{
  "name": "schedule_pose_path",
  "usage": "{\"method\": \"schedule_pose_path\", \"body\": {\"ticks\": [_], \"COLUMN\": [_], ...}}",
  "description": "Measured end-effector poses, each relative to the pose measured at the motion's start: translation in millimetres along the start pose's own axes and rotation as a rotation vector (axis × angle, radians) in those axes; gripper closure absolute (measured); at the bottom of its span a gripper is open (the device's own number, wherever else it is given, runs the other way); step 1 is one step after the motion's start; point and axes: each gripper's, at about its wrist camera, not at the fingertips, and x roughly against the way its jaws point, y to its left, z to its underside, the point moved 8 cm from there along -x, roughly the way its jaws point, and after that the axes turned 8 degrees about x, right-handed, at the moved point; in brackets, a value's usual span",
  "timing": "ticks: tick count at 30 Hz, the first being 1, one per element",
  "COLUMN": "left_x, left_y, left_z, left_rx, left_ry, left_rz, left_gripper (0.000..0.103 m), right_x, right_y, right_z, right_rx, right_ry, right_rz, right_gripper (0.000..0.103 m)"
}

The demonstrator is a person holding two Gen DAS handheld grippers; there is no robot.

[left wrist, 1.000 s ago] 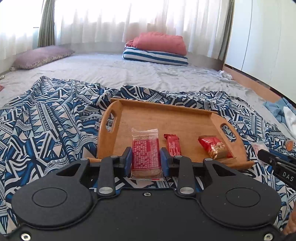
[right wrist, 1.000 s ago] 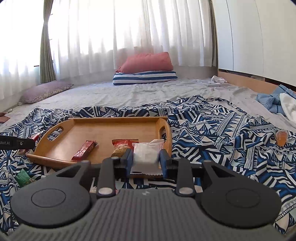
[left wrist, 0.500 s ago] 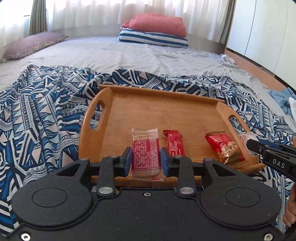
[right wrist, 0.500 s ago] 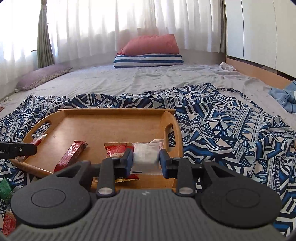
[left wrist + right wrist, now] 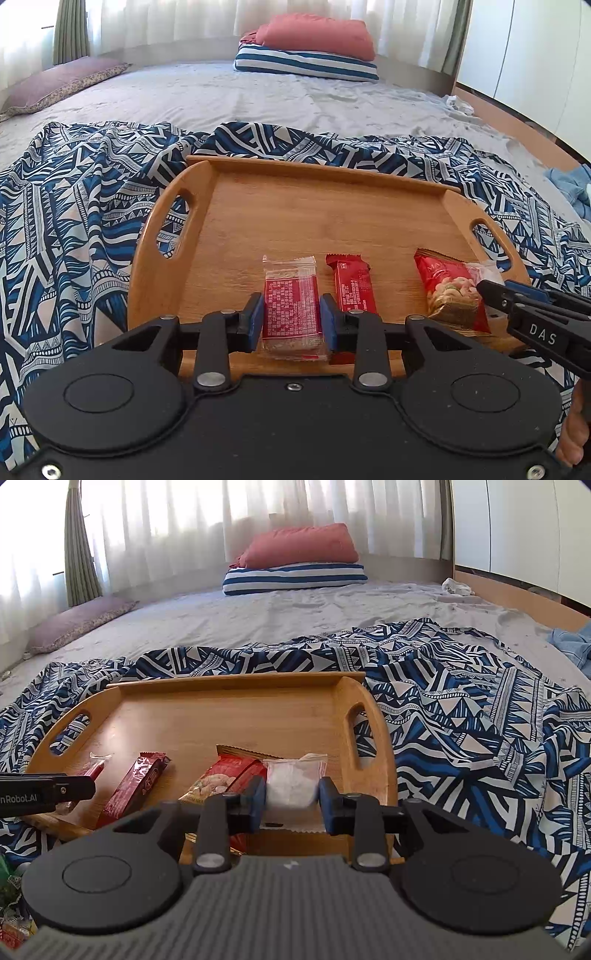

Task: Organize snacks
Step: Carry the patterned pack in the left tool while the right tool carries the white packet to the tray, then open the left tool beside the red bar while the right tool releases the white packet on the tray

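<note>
The wooden tray (image 5: 280, 206) sits on the blue patterned blanket (image 5: 74, 221) spread over the bed. It has a cut-out handle at each short end. On its floor lie 2 loose snacks: a red bar (image 5: 352, 286), its long axis running from the near rim toward the far rim, and a red nut packet (image 5: 448, 291) to the right of it, similarly aligned but slightly angled.

The left gripper (image 5: 291, 319) is tilted downward over the near rim, its blue pads pinching a clear packet with a red label (image 5: 291, 306) by both long edges. The packet's long axis points away from the camera, along the fingers, its crimped end farthest out over the tray floor.

The right gripper (image 5: 291, 801) is also tilted downward over the tray's right portion, clamped on a white translucent packet (image 5: 293, 782). That packet extends forward past the pads and partly overlaps the nut packet in view; whether they touch cannot be determined.

At the lower left of the right wrist view, further wrappers (image 5: 9, 919) lie off the tray, probably more snacks.
</note>
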Motion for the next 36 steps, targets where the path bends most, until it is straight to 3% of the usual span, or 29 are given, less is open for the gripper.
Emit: {"method": "schedule_pose_path", "body": {"ticks": [36], "left_x": [-15.3], "left_y": [-15.3], "left_z": [9.8], "left_rx": [-0.041], "left_ry": [0.003], "left_rz": [0.021], "left_gripper": [0.072], "right_x": [-18.1], "right_y": [23.3], "right_z": [4.6], "right_rx": [-0.005], "right_ry": [0.021], "right_rz": [-0.075], "right_gripper": [0.066]}}
